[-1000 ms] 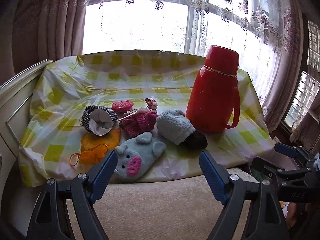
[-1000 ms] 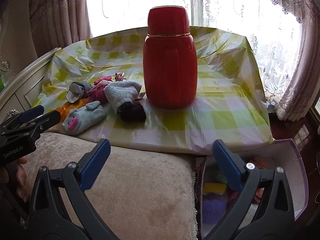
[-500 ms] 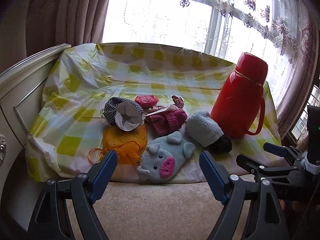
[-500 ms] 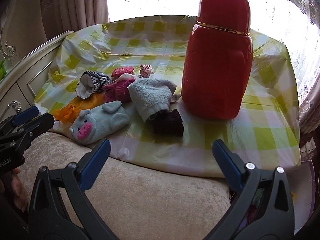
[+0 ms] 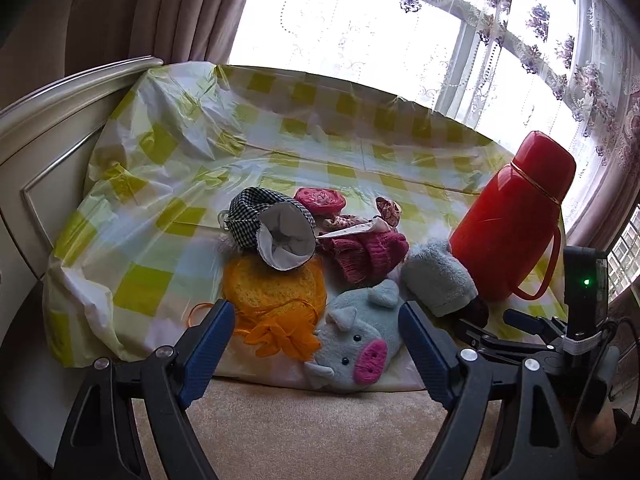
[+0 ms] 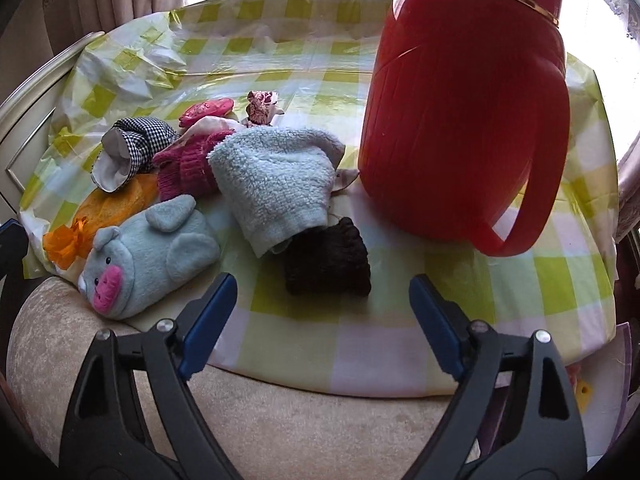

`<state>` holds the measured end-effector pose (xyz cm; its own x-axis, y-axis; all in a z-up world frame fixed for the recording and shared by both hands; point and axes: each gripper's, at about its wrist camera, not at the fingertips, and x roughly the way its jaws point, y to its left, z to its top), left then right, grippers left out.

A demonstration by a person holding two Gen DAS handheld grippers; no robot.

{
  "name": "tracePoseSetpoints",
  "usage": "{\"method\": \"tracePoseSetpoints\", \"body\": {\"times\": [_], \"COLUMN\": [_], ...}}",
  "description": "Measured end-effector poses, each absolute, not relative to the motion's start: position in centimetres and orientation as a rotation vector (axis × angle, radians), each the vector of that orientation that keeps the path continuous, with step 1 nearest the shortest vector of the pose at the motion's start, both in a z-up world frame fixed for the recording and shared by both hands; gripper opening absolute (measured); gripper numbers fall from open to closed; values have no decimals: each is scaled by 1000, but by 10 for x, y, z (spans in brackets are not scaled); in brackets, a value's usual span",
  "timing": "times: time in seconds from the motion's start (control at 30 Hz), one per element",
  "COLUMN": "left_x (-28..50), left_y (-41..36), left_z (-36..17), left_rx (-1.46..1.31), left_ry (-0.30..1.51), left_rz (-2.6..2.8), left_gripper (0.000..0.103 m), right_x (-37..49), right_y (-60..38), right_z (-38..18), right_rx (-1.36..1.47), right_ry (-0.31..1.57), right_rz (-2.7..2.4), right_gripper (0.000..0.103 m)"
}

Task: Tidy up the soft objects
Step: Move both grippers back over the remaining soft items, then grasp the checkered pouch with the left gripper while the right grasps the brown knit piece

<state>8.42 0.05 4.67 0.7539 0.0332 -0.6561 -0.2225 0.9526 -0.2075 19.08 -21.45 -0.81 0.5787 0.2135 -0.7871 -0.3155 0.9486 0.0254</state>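
Two low wrist views, angled down, close, sharing the pig toy point(image 5: 352, 350) point(image 6: 148, 250).

A lived-in home: floral lace curtains point(image 5: 560, 40) (heavy drapes at the left) behind a checked tablecloth point(image 5: 168, 184), red flask point(image 5: 516, 224) at right.

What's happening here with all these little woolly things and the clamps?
A person holds a set of tongs in each hand and is tidying soft things heaped on a checked cloth beside a red flask. Neither holds anything yet. The left tongs hover open over the pig toy and orange pouch. The right tongs, jaws just narrowed with nothing between them, point at a dark knitted piece by the pale blue mitt.
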Motion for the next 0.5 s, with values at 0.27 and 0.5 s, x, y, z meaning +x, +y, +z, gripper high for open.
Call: {"method": "tracePoseSetpoints", "body": {"times": [0.27,0.5], "left_x": [116,148], "left_y": [36,55], "left_z": [43,47], "left_rx": [-355,-374], "left_ry": [711,701], "left_rz": [165,185], "left_gripper": [85,85], "right_x": [210,221], "right_y": [-205,-199], "right_z": [-16,-25], "right_rx": [-151,-162], "right_ry": [914,926], "right_rz": [275,263], "right_gripper": [89,84]}}
